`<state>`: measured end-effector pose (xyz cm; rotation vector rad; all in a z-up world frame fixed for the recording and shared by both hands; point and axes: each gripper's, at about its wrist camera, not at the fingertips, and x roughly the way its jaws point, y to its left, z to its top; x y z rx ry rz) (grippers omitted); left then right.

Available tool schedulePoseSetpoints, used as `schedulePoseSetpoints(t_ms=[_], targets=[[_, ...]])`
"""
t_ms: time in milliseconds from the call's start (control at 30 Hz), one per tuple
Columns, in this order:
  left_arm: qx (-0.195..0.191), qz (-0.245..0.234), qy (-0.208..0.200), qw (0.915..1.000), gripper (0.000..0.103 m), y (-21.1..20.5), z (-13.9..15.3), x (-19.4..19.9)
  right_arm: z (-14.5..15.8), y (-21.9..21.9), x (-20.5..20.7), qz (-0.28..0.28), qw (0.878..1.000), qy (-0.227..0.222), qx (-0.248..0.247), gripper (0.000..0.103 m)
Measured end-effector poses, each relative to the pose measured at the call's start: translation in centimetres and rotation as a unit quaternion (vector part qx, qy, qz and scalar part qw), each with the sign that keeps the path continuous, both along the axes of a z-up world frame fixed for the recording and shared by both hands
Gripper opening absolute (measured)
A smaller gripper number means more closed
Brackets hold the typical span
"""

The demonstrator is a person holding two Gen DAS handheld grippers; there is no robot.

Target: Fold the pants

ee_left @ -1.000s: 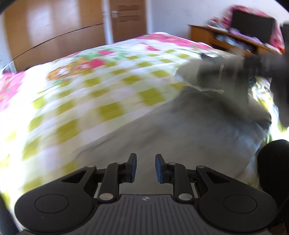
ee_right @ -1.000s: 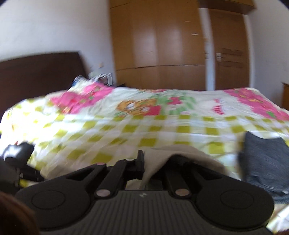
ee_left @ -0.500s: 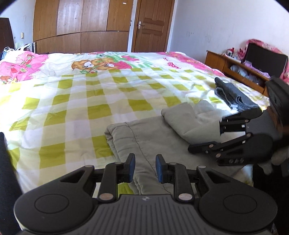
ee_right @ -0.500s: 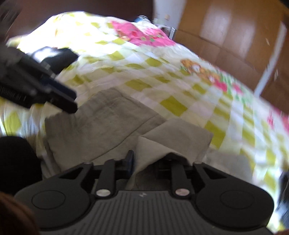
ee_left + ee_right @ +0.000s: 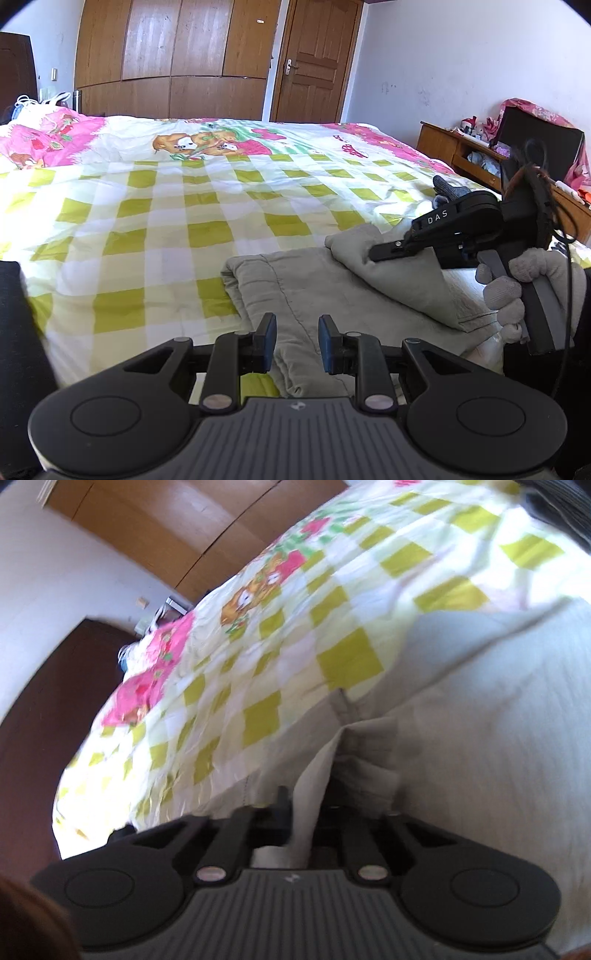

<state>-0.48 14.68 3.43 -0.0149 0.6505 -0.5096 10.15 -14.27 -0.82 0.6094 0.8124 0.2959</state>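
Light grey soft-fabric pants (image 5: 332, 288) lay partly folded on the near edge of the bed's yellow-green checked quilt (image 5: 184, 206), one layer doubled over on their right side. Left gripper (image 5: 297, 343) hovered over the pants' near-left part, blue-padded jaws parted narrowly, nothing between them, pads not pressing cloth. Right gripper (image 5: 301, 812), black with "DAS" printed on it, sat at the pants' right side in a grey-gloved hand (image 5: 524, 291), rolled well over in its own view; its jaws had just been closing and were pinched on a fold of the pants' cloth. Dark grey folded garment (image 5: 448, 192) lay beyond the pants, well apart, toward the quilt's right edge. Brown wooden wardrobe (image 5: 170, 59) and door (image 5: 317, 62) stood far behind the pants, past the bed. Right wrist view was blurred.
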Motion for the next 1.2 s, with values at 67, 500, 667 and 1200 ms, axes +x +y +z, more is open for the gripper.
schedulePoseSetpoints(t_ms=[67,500,667,1200], targets=[[0.001,0.005,-0.001,1.0,0.037,0.5,0.2,-0.3,1.3,3.6,-0.9,0.075,0.994,-0.043,-0.071,0.005],[0.01,0.029,0.015,0.9994,0.037,2.1,-0.4,-1.4,-0.4,15.4,-8.1,0.281,0.862,-0.202,-0.37,0.003],[0.014,0.031,0.013,0.9993,0.037,2.2,-0.1,-1.4,0.3,15.8,-8.9,0.287,0.851,-0.232,-0.375,0.003],[0.034,0.026,-0.012,0.999,0.038,0.8,1.4,0.2,-0.1,14.9,-11.2,0.347,0.867,-0.206,-0.29,0.015]])
